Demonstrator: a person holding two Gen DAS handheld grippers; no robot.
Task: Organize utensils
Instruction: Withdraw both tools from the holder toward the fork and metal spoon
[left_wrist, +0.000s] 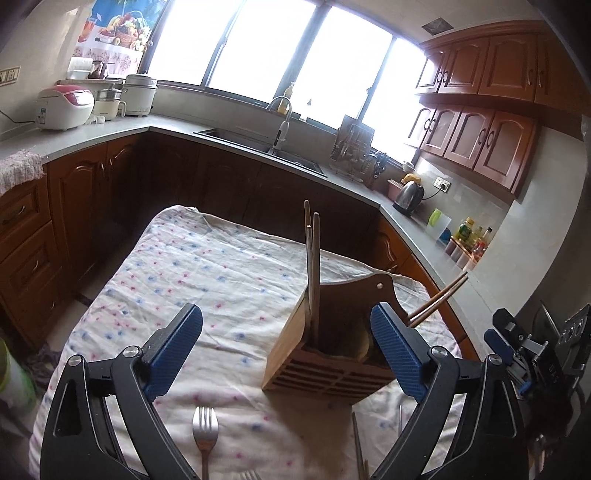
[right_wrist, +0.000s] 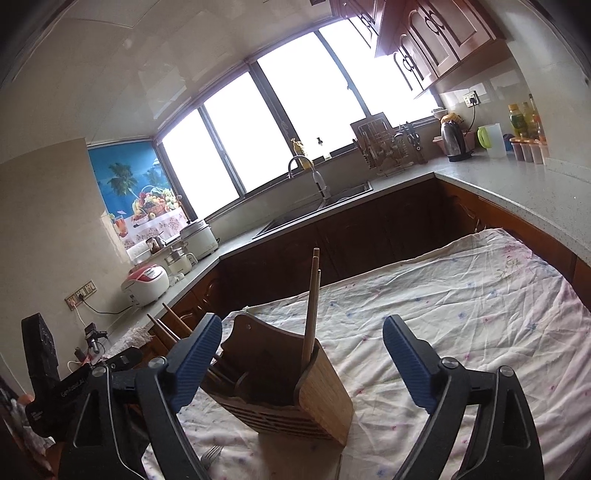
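The left gripper (left_wrist: 286, 339) and right gripper (right_wrist: 303, 354) are both hanging released, gripping nothing, above the table (left_wrist: 207, 266); the wooden holder (left_wrist: 328, 365) is standing between them, a fork (left_wrist: 205, 435) lying near the front edge.

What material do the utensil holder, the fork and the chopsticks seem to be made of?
Holder: likely bamboo or wood, pale layered grain, matte.
Fork: metal, probably steel, grey and shiny.
Chopsticks: apparently wood or bamboo, plain brown, dull.

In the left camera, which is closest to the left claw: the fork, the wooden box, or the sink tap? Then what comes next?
1. Silver metal fork, on the cloth just below the left claw.
2. Slatted wooden utensil box, just ahead, right.
3. Curved metal sink tap, far by the window.
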